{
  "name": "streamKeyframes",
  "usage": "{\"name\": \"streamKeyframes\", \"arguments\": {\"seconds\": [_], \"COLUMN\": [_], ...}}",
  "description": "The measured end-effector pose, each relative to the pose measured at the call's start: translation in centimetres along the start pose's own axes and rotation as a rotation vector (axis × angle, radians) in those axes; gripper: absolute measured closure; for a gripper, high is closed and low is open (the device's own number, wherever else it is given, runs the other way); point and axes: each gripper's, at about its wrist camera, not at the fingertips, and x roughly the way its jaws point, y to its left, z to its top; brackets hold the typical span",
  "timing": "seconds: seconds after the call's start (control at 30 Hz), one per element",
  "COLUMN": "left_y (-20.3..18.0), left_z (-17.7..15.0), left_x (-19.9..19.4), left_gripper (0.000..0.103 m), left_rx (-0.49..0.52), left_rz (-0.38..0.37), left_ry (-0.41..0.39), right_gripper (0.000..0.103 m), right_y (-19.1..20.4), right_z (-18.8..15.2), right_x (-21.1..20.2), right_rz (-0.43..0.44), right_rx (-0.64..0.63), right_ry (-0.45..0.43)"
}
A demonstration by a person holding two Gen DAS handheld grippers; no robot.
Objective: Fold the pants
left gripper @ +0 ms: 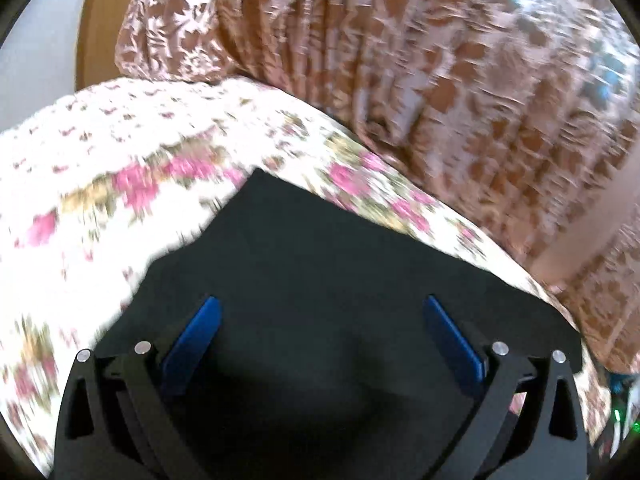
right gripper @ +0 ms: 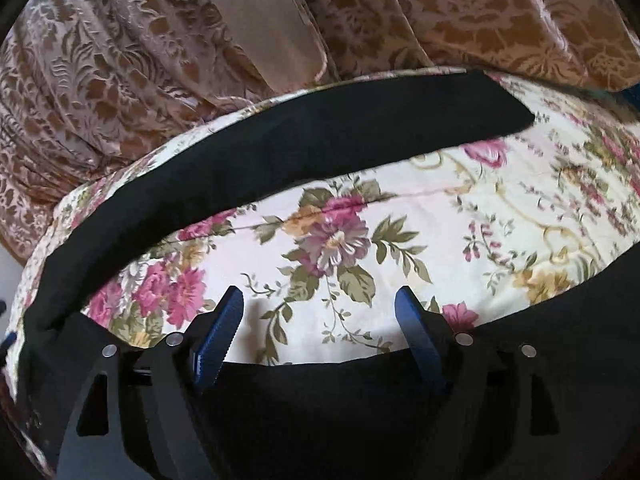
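- The black pants lie spread on the flowered bedspread, one leg stretching along its far edge by the brown patterned curtain.
- The left gripper hovers over the dark cloth, jaws wide, gripping nothing.
- The right gripper stands apart-jawed over the bedspread, empty.

The floral bedspread lay bare between the two black stretches of the pants, wide room for tongs to pass. Behind the bed the patterned brown curtain hung close along its far edge, closing that side. In the left view the pants covered the bed under the left tongs, whose jaws stood wide with nothing between.
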Motion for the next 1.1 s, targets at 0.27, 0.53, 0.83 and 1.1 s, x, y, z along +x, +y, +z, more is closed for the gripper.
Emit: {"name": "streamKeyframes", "arguments": {"seconds": [0.27, 0.53, 0.83, 1.1], "left_y": [3.6, 4.6, 3.8, 3.1], "left_z": [6.6, 9.1, 8.3, 7.6], "left_x": [6.7, 11.3, 15.2, 13.7], "left_gripper": [0.002, 0.002, 0.039, 0.09], "left_rx": [-0.023, -0.034, -0.006, 0.037], "left_rz": [0.123, 0.104, 0.15, 0.102], "left_ry": [0.052, 0.085, 0.13, 0.074], "right_gripper": [0.019, 0.019, 0.019, 0.019], "right_y": [0.2, 0.2, 0.2, 0.3], "right_z": [-0.3, -0.3, -0.3, -0.3], "right_x": [0.6, 0.8, 0.9, 1.0], "right_rz": [0.005, 0.001, 0.006, 0.002], "right_rx": [-0.018, -0.025, -0.023, -0.028], "right_ry": [0.007, 0.01, 0.008, 0.008]}}
